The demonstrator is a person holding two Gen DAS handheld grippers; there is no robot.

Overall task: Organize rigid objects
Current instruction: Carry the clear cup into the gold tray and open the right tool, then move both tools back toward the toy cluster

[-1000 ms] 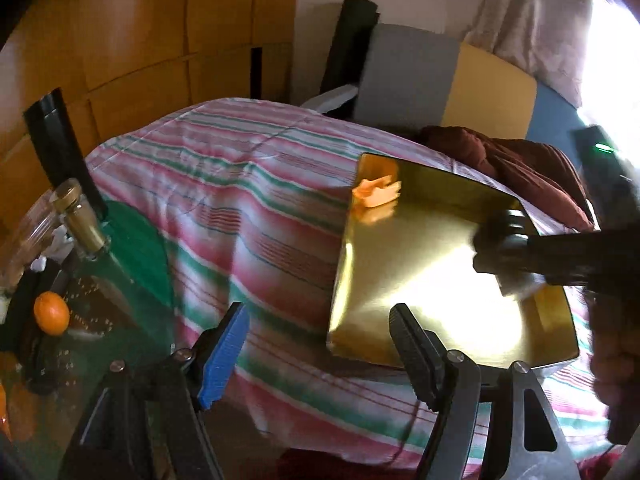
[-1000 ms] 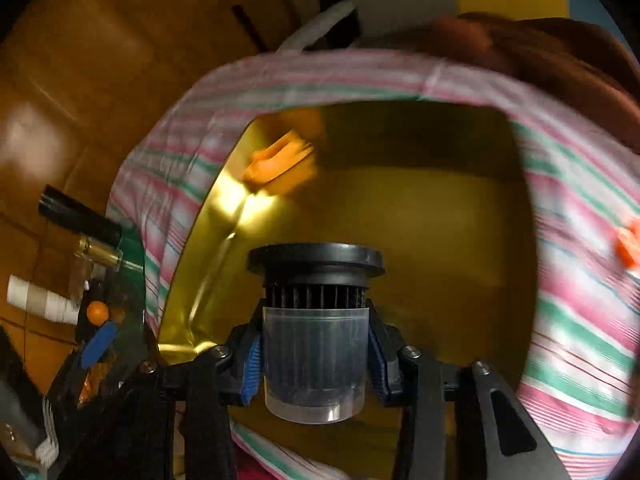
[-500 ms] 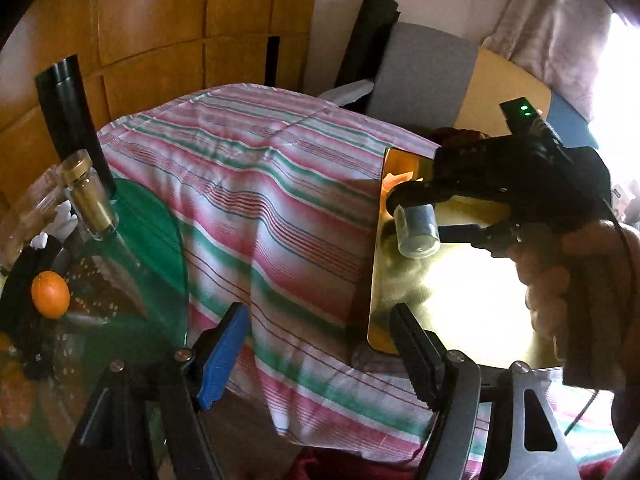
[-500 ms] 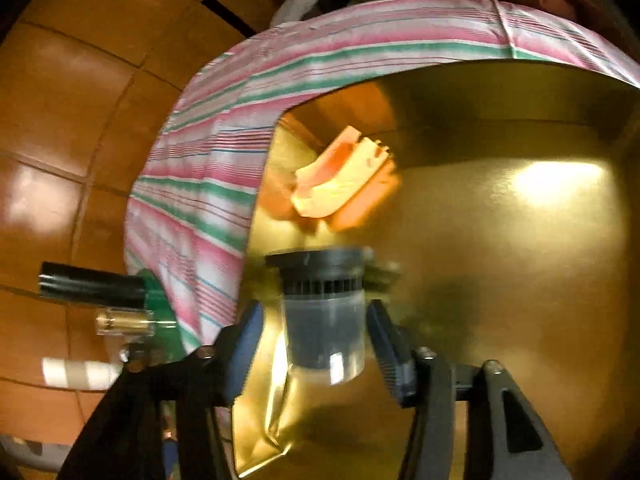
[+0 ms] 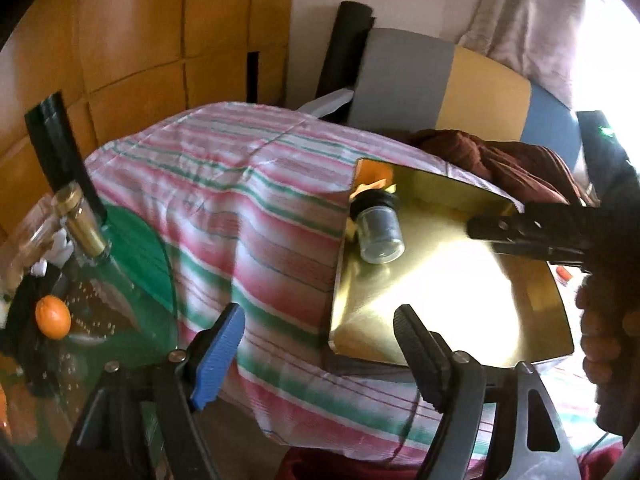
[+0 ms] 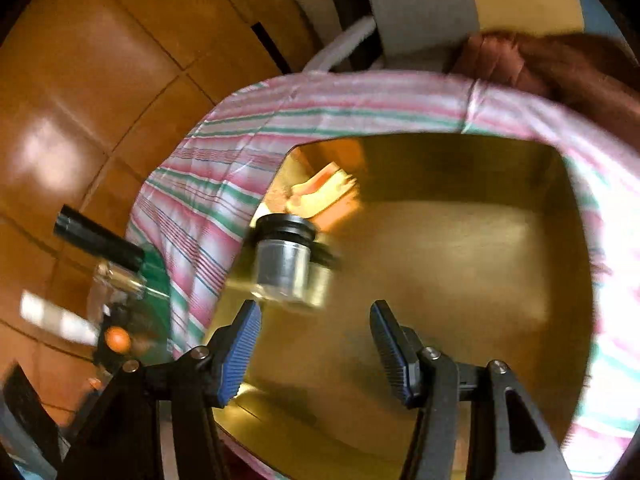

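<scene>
A clear jar with a black lid (image 5: 378, 228) lies on its side in the gold tray (image 5: 460, 292), near the tray's far left corner, next to an orange plastic piece (image 5: 374, 185). The right wrist view shows the jar (image 6: 284, 264), the orange piece (image 6: 324, 192) and the tray (image 6: 460, 280). My right gripper (image 6: 314, 350) is open and empty, drawn back from the jar; it shows at the right in the left wrist view (image 5: 480, 232). My left gripper (image 5: 320, 344) is open and empty over the striped cloth's near edge.
The tray rests on a pink and green striped cloth (image 5: 240, 216). At the left a glass table (image 5: 120, 280) holds a gold-capped bottle (image 5: 82, 224), an orange (image 5: 52, 316) and a black tube (image 5: 56, 148). A brown cloth (image 5: 520, 164) lies behind the tray.
My right gripper carried the jar to the tray's far left corner, opened and let it go. The jar now lies in the tray and the gripper has pulled back.
</scene>
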